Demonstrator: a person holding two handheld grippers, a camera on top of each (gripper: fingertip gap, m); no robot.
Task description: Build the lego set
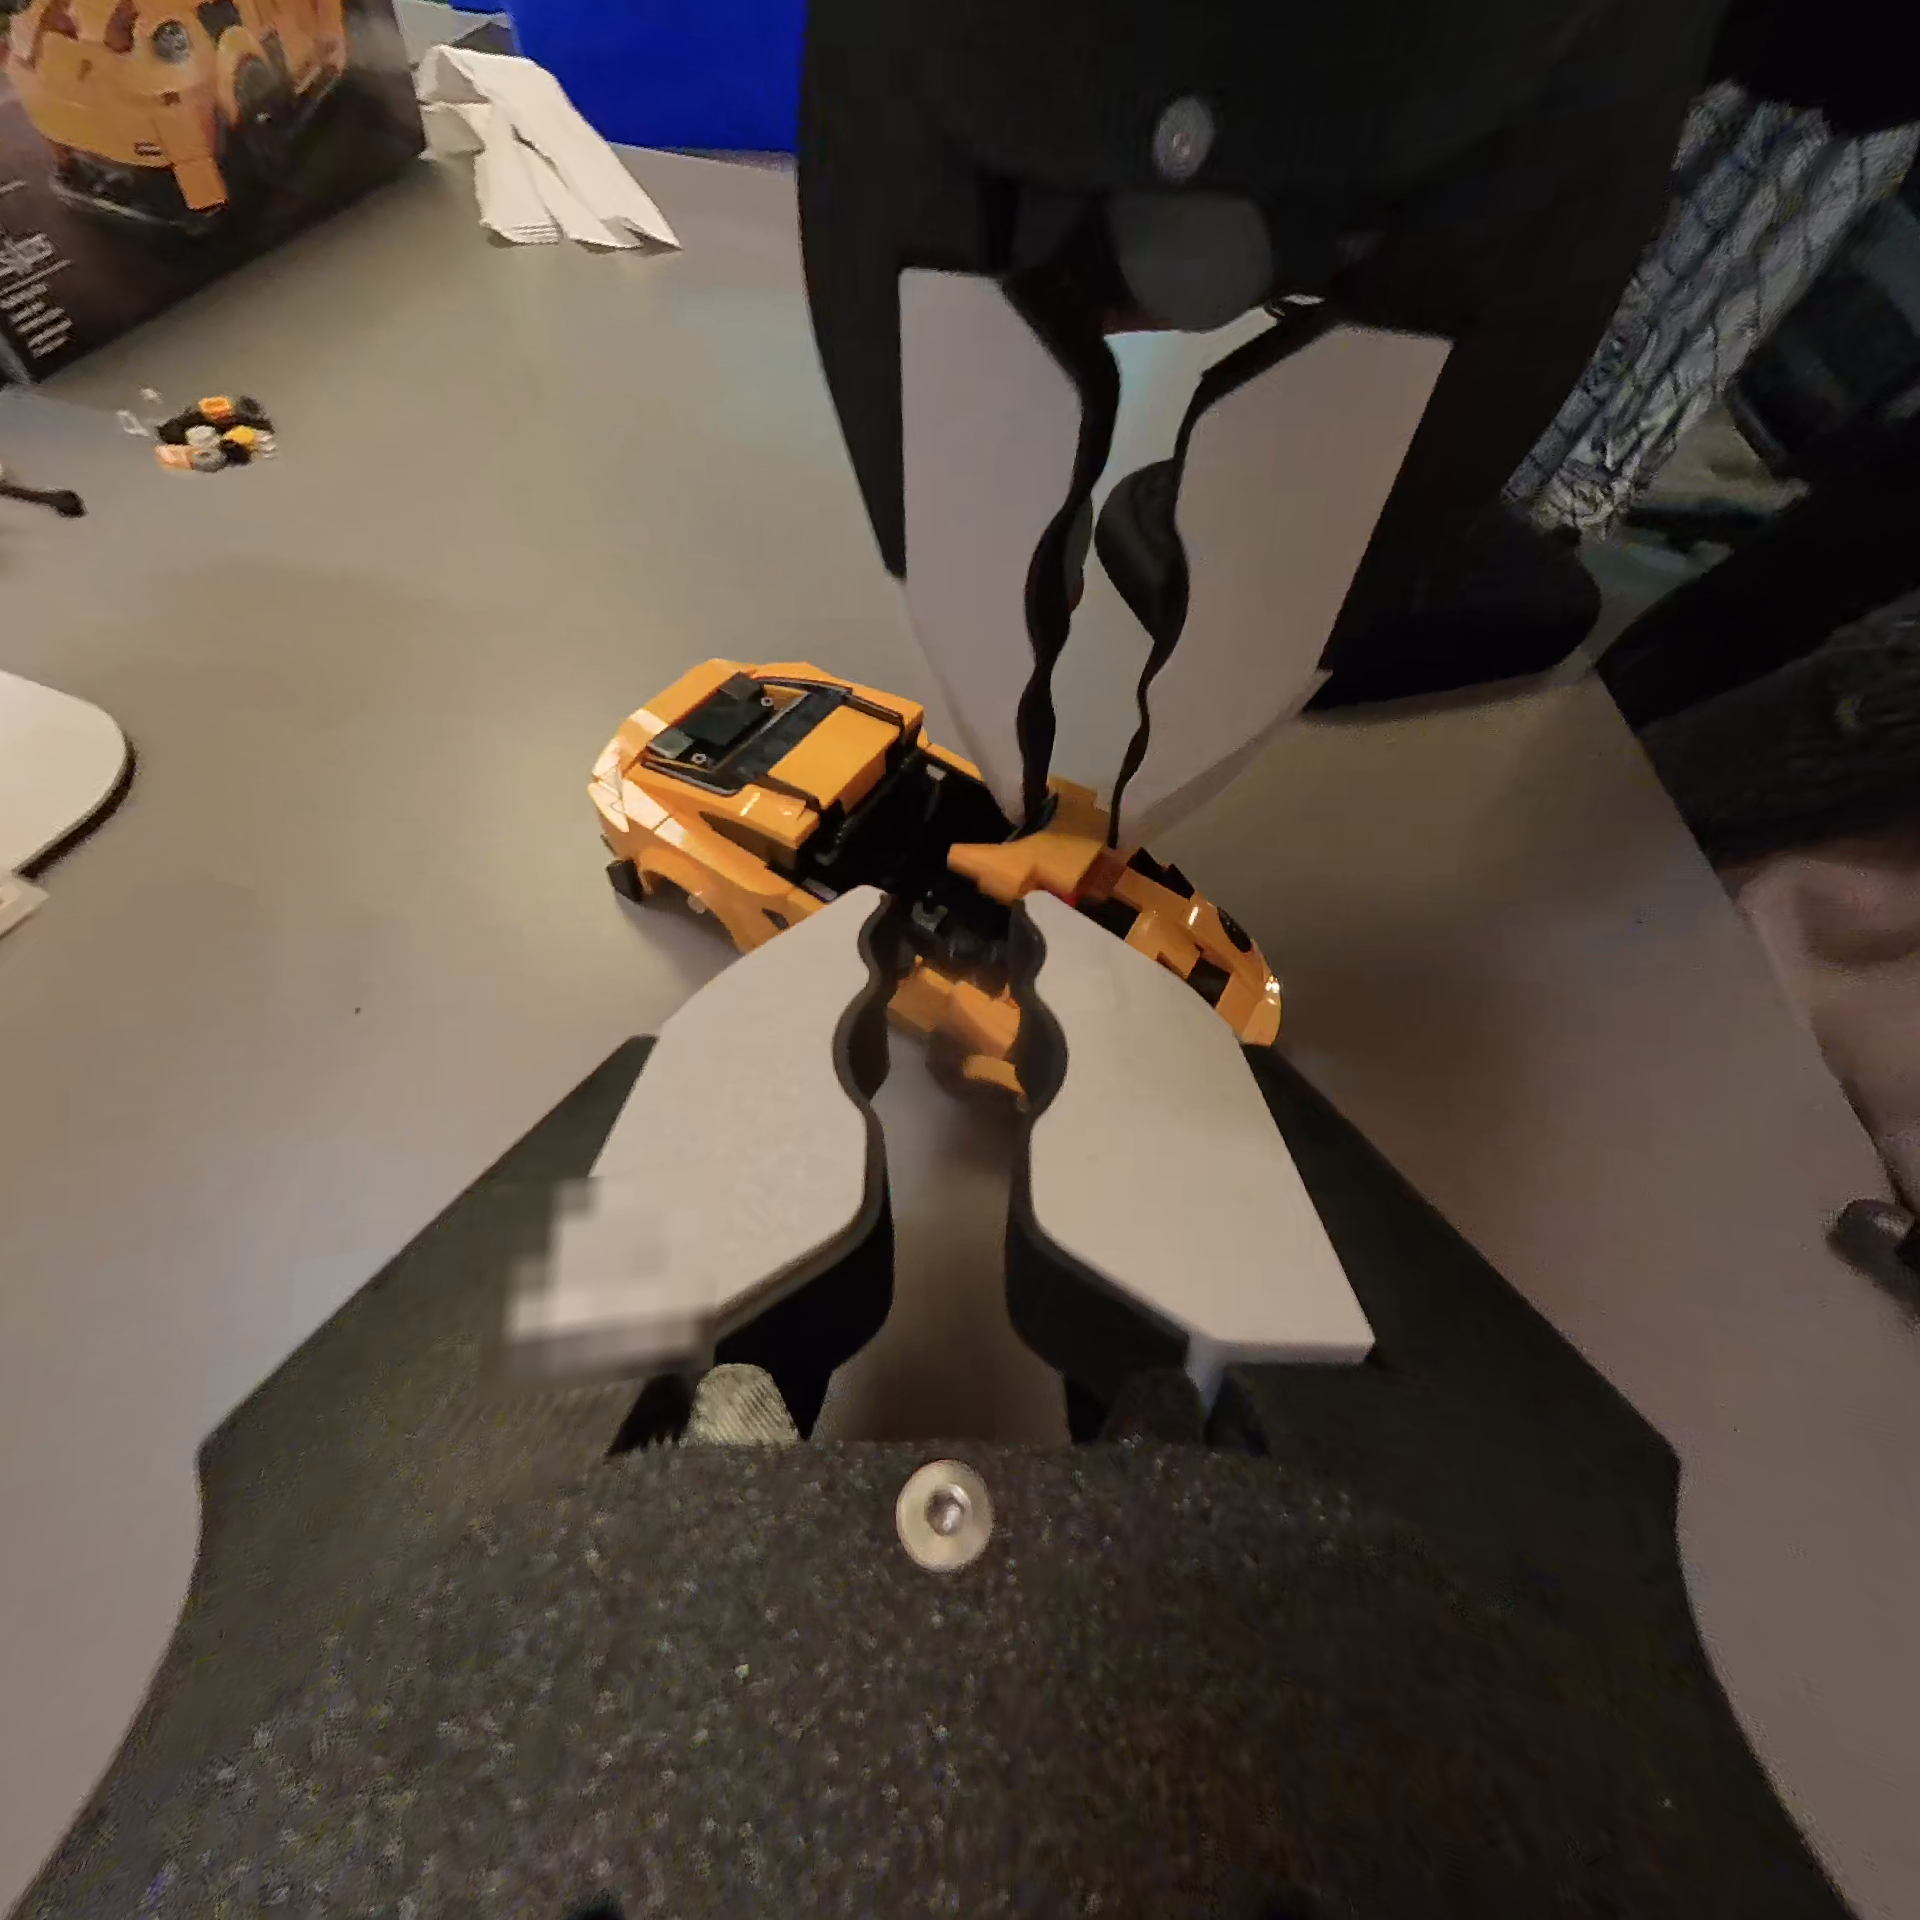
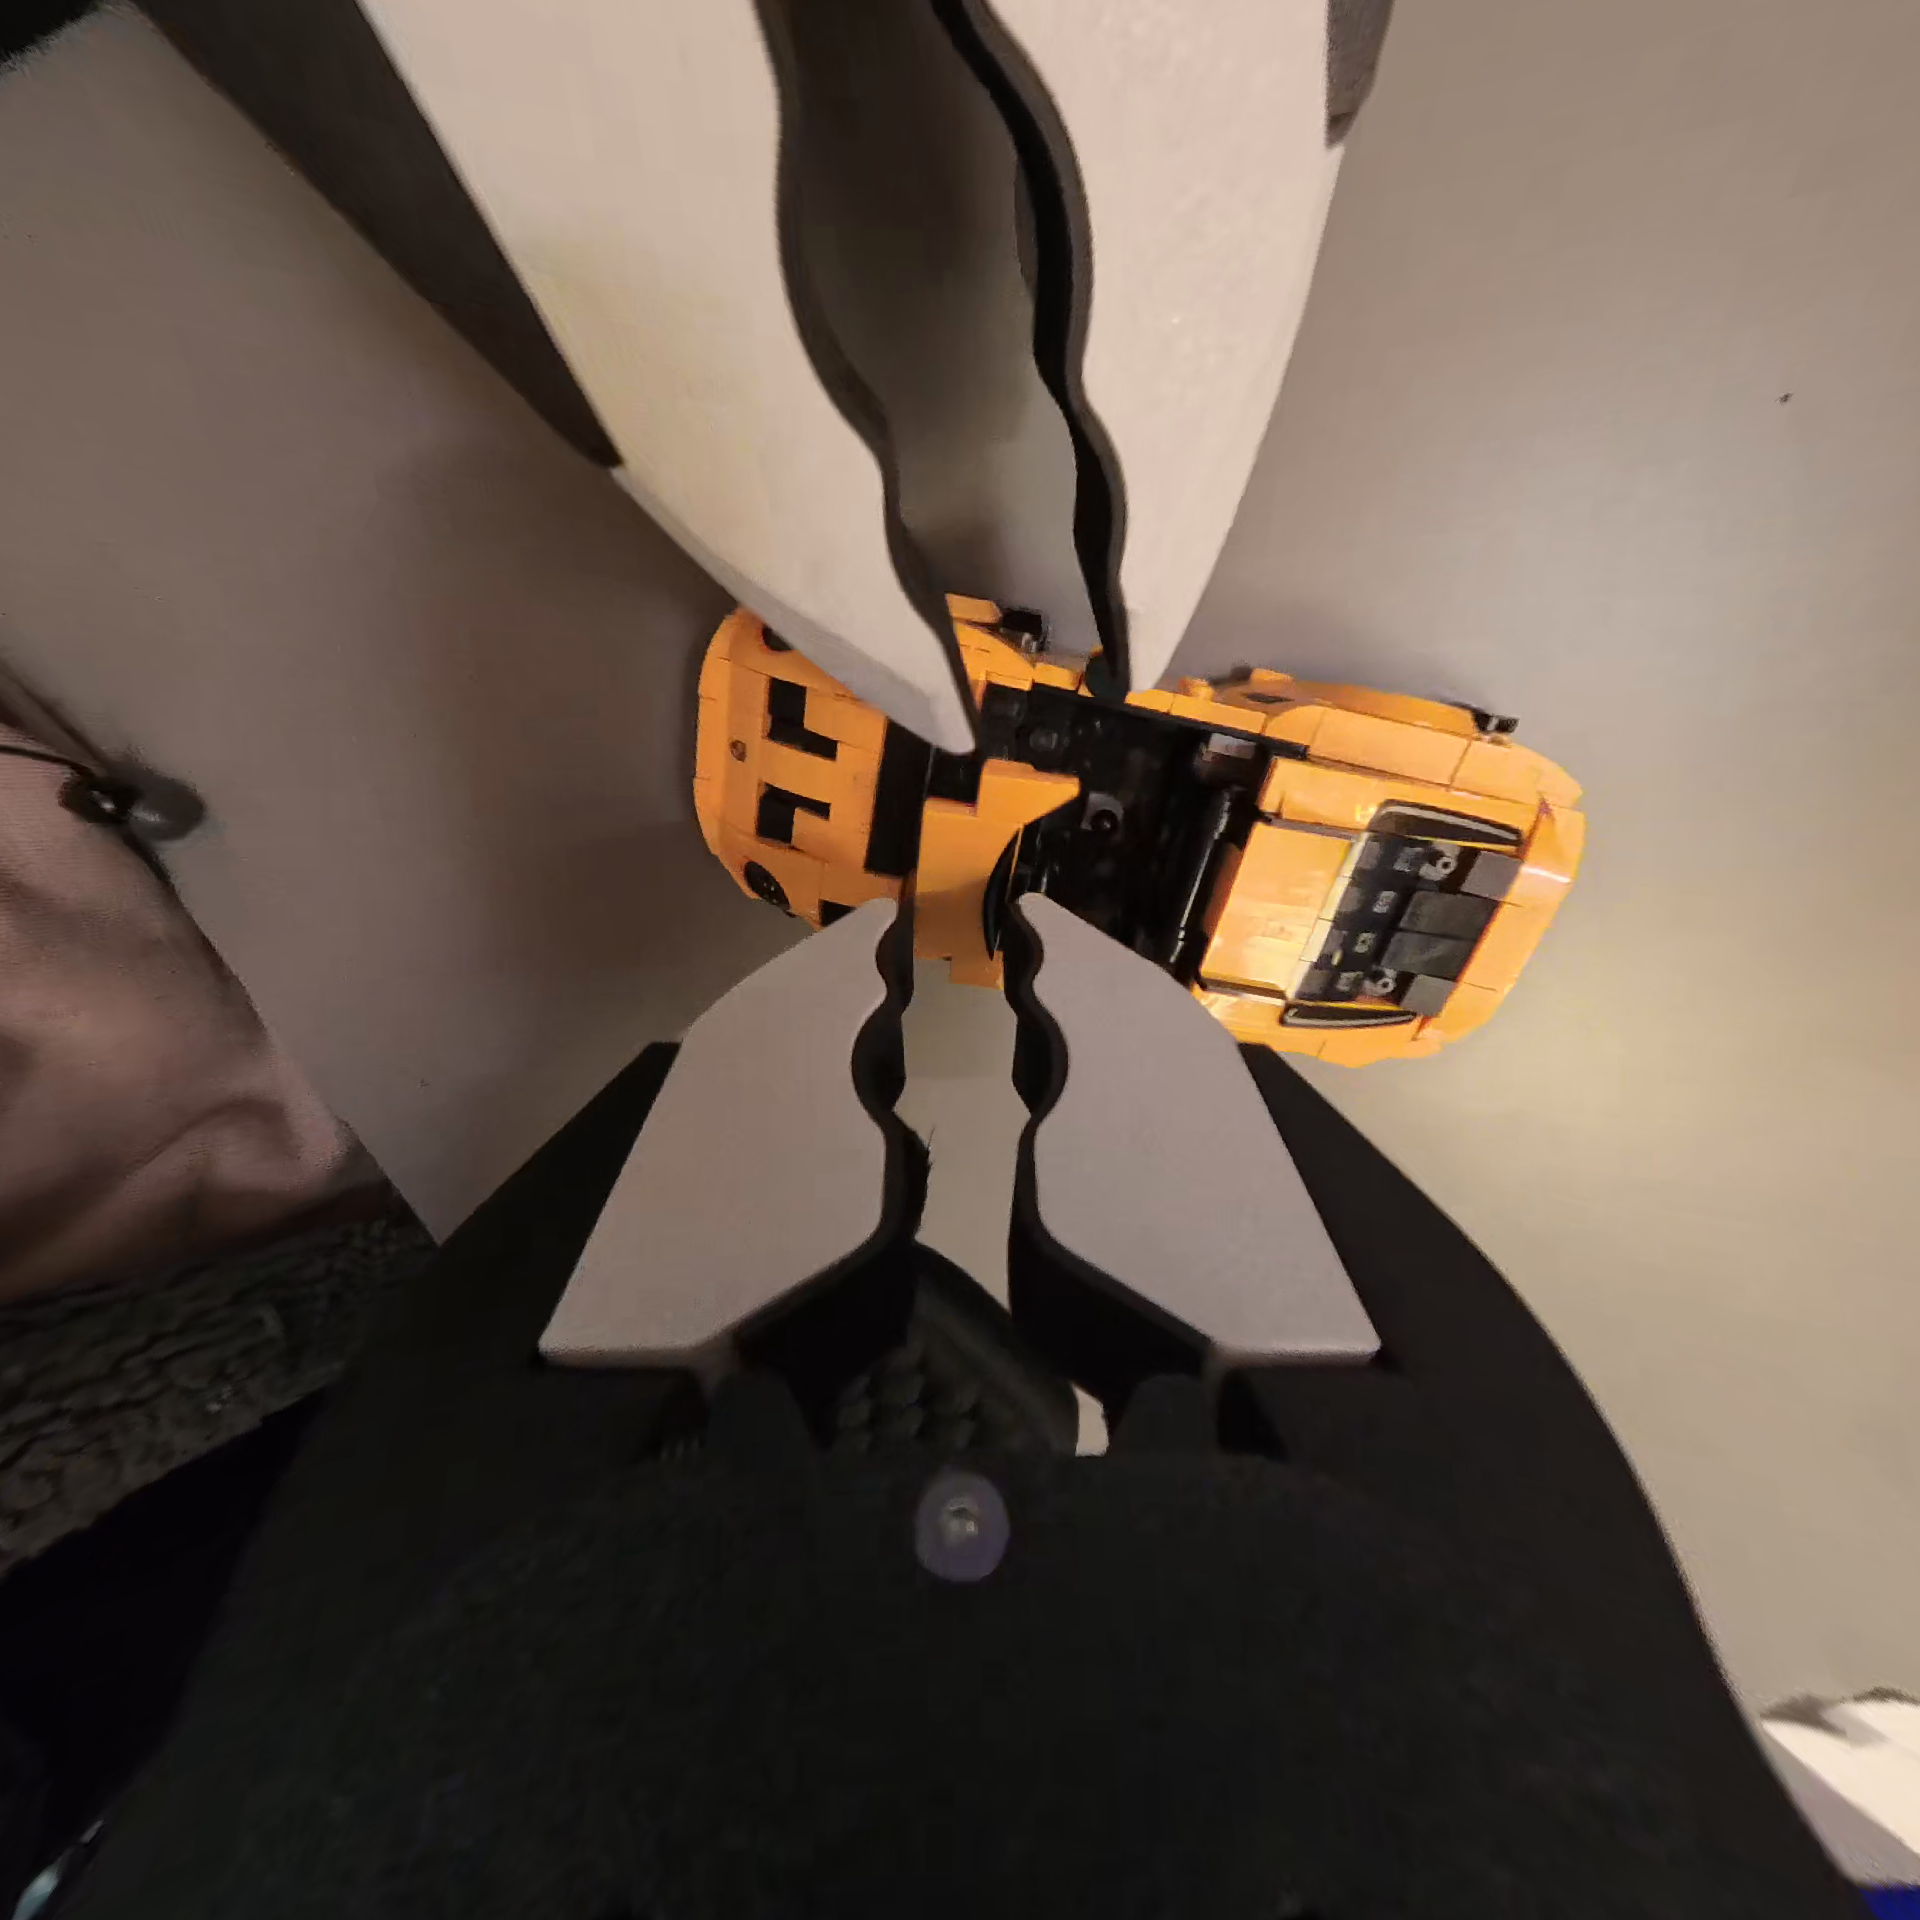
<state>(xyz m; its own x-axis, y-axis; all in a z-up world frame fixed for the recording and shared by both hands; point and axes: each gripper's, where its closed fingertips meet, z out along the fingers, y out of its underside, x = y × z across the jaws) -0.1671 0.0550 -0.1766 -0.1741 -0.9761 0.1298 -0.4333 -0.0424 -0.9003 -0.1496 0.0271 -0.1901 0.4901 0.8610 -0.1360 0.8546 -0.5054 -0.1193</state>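
An orange and black lego car [image 1: 769,790] stands on the grey table [image 1: 416,675], roof off, its black cockpit showing. My left gripper [image 1: 951,909] comes in from the near side. Its jaws are narrowed on the car's side at the cockpit. My right gripper [image 1: 1065,826] comes in from the opposite side, tips on the car's far edge beside an orange wedge piece [image 1: 1023,862]. In the right wrist view the car [image 2: 1351,831] lies crosswise. The right gripper [image 2: 958,912] pinches its orange side panel and the left gripper [image 2: 1034,717] reaches down from above.
The set's box [image 1: 156,156] stands at the back left, with white paper [image 1: 540,156] and a blue bin [image 1: 655,62] beside it. A small pile of loose pieces [image 1: 213,436] lies at the left. A person's arm [image 2: 125,1039] is close on the left. Both grippers' tips are close together, under 4 cm apart.
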